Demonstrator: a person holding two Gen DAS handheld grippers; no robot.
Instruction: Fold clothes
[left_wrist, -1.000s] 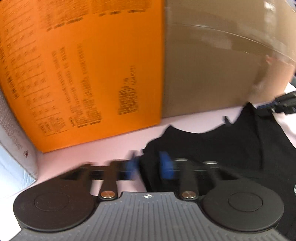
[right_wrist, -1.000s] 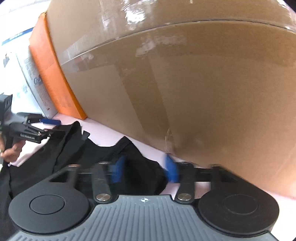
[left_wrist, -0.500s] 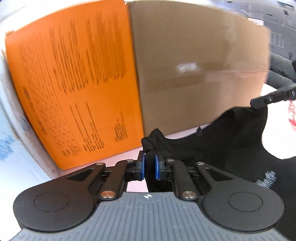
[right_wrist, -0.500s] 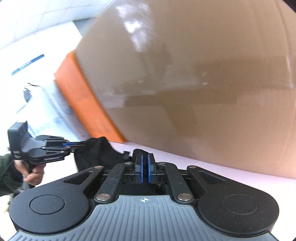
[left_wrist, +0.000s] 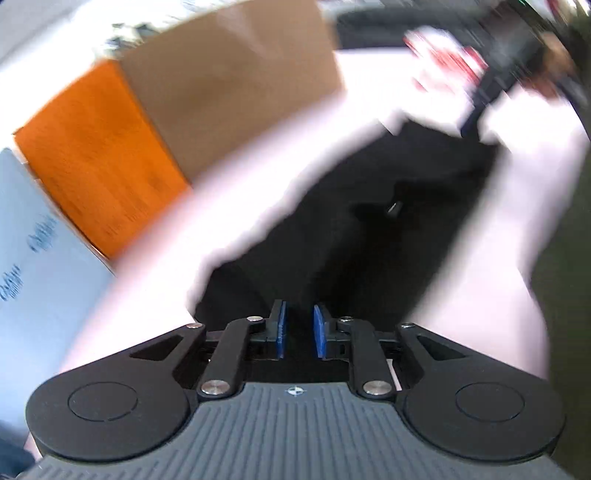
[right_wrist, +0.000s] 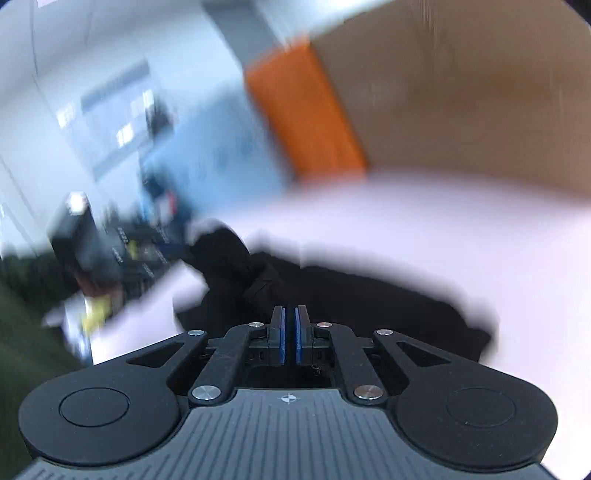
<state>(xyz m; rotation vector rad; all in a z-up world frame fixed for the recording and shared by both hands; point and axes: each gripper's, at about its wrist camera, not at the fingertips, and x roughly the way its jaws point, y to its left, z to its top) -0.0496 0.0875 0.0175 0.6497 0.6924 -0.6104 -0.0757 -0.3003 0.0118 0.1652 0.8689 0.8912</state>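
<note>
My left tool (left_wrist: 298, 334) is opening over the black garment (left_wrist: 369, 236), apparently pinching nothing. My right tool (right_wrist: 290, 334) is nearly closed; blur hides whether it holds the cloth on the pink worktop (right_wrist: 406, 229).

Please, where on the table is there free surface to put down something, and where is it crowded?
Free: the pale table strip between the black garment and the orange-and-brown cardboard box; also the table right of the garment in the right wrist view. Crowded: the middle, under the garment.
</note>
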